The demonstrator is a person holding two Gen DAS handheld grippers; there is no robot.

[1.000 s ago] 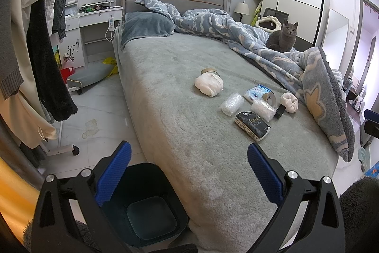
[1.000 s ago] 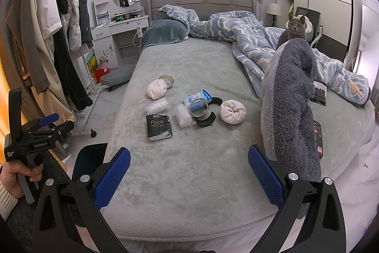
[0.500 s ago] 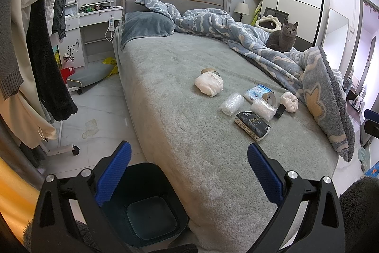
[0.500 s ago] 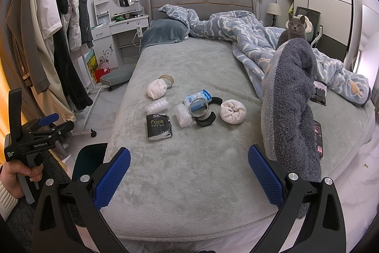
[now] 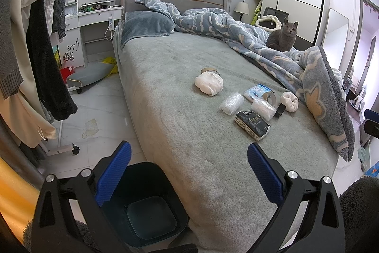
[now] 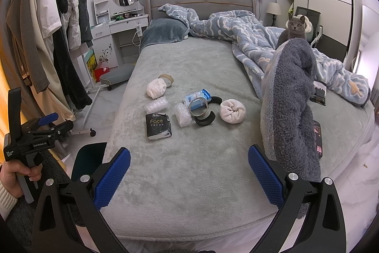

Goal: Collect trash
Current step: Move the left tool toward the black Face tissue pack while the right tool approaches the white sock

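At bed's [image 6: 189, 170] foot: nothing has moved in the last second. My left claw [image 5: 189, 172] and right claw [image 6: 189, 172] gape empty; trash [image 6: 158, 126] uncollected, bin [image 5: 151, 212] waiting.

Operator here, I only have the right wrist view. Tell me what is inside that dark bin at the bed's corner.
Observer: In the left wrist view the bin looks empty; only its dark bottom shows.
Operator: Report the left gripper's jaws.
Observer: The left gripper is wide open, nothing between its blue pads, and the bin shows below its left finger.
Operator: Check the floor for trash beside the bed.
Observer: A crumpled wrapper lies on the tiles between the clothes rack and the bed, and something yellow lies near the stool.
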